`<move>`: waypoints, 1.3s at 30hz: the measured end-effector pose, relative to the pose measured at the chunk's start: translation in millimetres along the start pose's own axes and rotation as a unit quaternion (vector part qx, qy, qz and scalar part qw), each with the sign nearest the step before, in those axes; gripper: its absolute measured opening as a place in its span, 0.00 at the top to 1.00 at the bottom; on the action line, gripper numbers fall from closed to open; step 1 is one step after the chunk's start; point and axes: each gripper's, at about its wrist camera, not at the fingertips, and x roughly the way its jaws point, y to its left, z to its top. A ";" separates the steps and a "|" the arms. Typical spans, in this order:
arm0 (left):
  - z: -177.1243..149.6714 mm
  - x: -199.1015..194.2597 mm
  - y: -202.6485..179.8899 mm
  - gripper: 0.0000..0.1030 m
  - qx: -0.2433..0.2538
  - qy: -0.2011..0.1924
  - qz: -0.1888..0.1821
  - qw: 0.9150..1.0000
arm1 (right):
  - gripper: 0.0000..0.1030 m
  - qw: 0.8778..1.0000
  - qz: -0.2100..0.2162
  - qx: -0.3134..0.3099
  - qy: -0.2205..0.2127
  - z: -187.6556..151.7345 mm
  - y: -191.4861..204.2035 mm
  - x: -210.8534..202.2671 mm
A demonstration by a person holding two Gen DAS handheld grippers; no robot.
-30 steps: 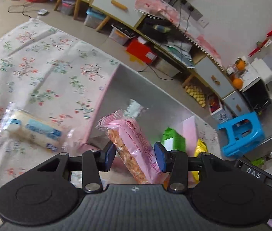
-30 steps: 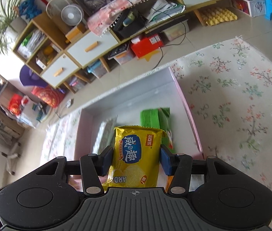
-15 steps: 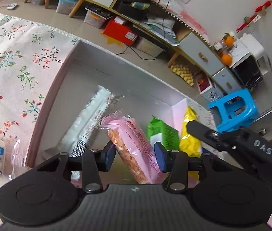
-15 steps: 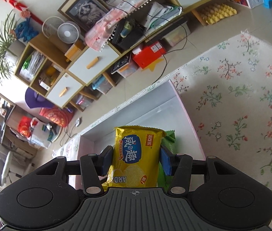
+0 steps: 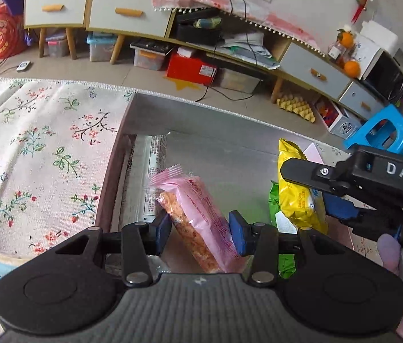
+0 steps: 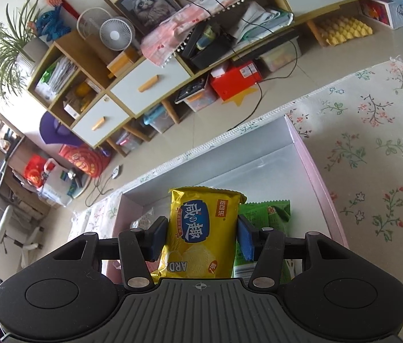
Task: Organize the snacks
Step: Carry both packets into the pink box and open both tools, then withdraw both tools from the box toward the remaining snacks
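Here the left gripper (image 5: 200,230) is clamped on the pink snack packet (image 5: 198,214), held above the grey box (image 5: 201,108). Alongside, the right gripper (image 6: 201,238) clamps the yellow chip bag (image 6: 201,228) over the same box, above a green packet (image 6: 267,214).

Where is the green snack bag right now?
The green snack bag lies inside the pink box, by its right wall in the right wrist view, just behind and right of the yellow chip bag held in the right claw.
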 end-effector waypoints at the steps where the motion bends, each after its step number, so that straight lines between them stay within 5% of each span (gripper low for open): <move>1: 0.2 0.1 -1.5 0.60 0.005 -0.001 0.001 1.000 | 0.51 1.000 -0.002 -0.001 -0.001 0.2 0.4 0.6; 12: 1.8 0.0 -8.6 0.57 0.017 0.000 0.003 1.000 | 0.45 1.000 0.002 0.006 -0.014 0.4 0.0 1.1; 15: 1.3 -1.6 -11.3 0.49 0.021 0.000 -0.003 1.000 | 0.34 0.999 0.011 0.026 -0.017 3.4 -4.7 -2.2; 39: -14.4 -78.9 -14.2 0.01 0.094 -0.019 0.068 0.993 | 0.12 0.999 -0.025 -0.047 -0.002 -9.1 21.3 -88.2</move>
